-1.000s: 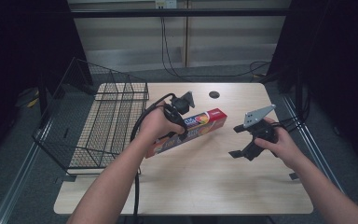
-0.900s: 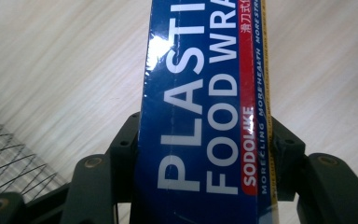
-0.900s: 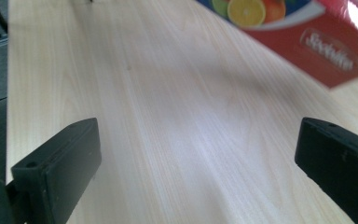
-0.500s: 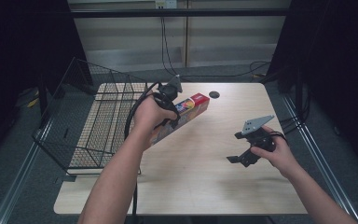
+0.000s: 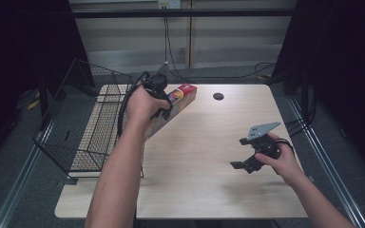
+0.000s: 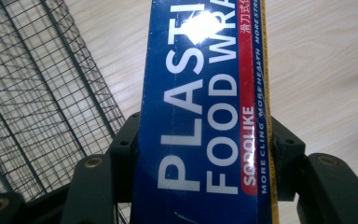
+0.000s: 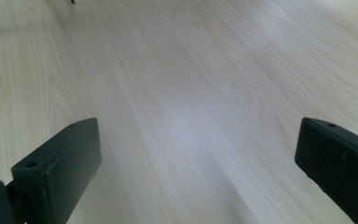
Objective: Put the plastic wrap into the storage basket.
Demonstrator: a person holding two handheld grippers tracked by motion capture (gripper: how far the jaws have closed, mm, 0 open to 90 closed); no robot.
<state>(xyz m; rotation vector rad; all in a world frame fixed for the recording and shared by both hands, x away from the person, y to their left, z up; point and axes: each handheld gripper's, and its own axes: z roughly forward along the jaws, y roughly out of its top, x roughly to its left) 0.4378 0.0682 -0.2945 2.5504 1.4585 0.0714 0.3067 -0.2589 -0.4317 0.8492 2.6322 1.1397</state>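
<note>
Clamped in the left tongs [image 5: 164, 105], the long blue plastic-wrap box [image 6: 205, 112] has risen off the pale wooden worktop [image 5: 209, 156] toward the black wire basket [image 5: 83, 137], likely its destination, while the right tongs [image 5: 242, 164] gape empty.

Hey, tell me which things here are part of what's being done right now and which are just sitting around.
In the job:
- plastic food wrap box, clamped in the left gripper
- wire basket, just beside the box and probably where it is headed

Just lying about:
- right gripper, fingers apart, nothing between them, low over the table
- dark round hole in the tabletop
</note>
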